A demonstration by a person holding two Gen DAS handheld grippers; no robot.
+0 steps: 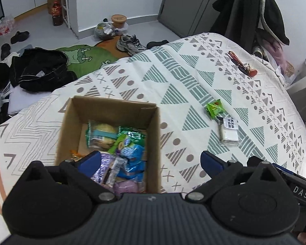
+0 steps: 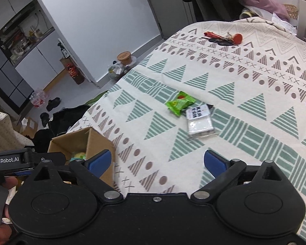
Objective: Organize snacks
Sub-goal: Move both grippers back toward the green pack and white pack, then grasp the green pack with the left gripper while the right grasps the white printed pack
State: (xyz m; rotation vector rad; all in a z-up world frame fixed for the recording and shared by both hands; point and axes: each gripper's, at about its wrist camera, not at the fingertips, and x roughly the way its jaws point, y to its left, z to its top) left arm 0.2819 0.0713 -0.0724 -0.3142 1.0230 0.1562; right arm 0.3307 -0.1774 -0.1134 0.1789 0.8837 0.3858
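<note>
The white label on the side of the left tongs' body reads "GenRobot.AI" in the right wrist view; in the left wrist view a label on the right tongs' body shows the letters "DAS". The clear-wrapped white snack block (image 2: 200,123) carries a white label with dark characters too small to read.

The left tongs (image 1: 150,160) stand wide apart with nothing between the blue fingertips (image 1: 90,160); they hover over the near part of the open brown cardboard box (image 1: 112,110). The right tongs (image 2: 158,161) are likewise spread wide and hold nothing, poised above the bedspread with green triangles and brown dots (image 2: 244,106).

Inside the box lie several snacks: a pale round cake in a green-edged wrapper (image 1: 101,135), a shiny green foil packet (image 1: 132,135), a crinkled blue packet (image 1: 132,159), and purple wrappers (image 1: 103,171) at the near wall. Two snacks lie on the bed outside the box, to its right: a bright green packet with a red spot (image 2: 180,103) and, touching its lower edge, the white block. Far up the bed rests a bunch of keys with red tags (image 2: 224,38).
</note>
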